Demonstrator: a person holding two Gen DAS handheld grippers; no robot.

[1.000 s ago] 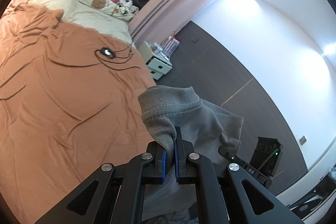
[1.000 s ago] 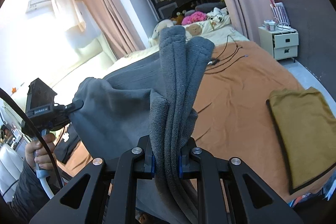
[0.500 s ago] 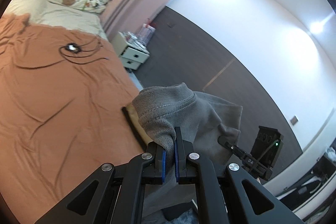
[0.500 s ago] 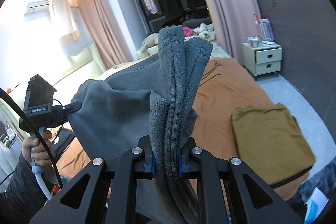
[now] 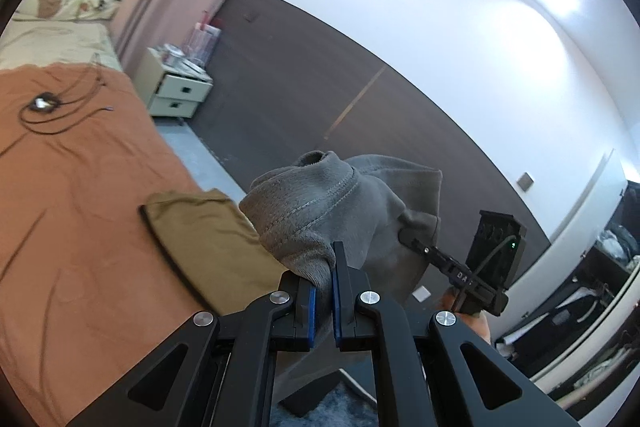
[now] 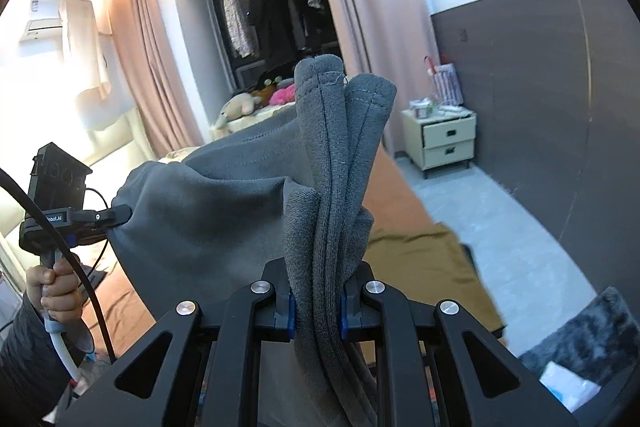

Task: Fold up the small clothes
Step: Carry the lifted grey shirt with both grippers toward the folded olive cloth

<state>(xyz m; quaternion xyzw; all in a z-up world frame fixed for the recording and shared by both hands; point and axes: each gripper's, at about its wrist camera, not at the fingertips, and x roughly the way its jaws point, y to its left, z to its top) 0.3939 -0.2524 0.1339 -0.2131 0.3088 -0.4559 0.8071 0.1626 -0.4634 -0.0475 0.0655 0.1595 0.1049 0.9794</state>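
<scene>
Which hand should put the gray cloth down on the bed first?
Probably the left. The left gripper pinches the gray garment right beside the orange bedspread and the folded olive cloth; the right gripper grips a thick bunch nearer the floor side.

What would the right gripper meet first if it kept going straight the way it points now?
Apart from the grey garment clamped in the right gripper, probably the orange bedsheet just ahead and below, near the folded olive cloth. Depth is unclear.
</scene>
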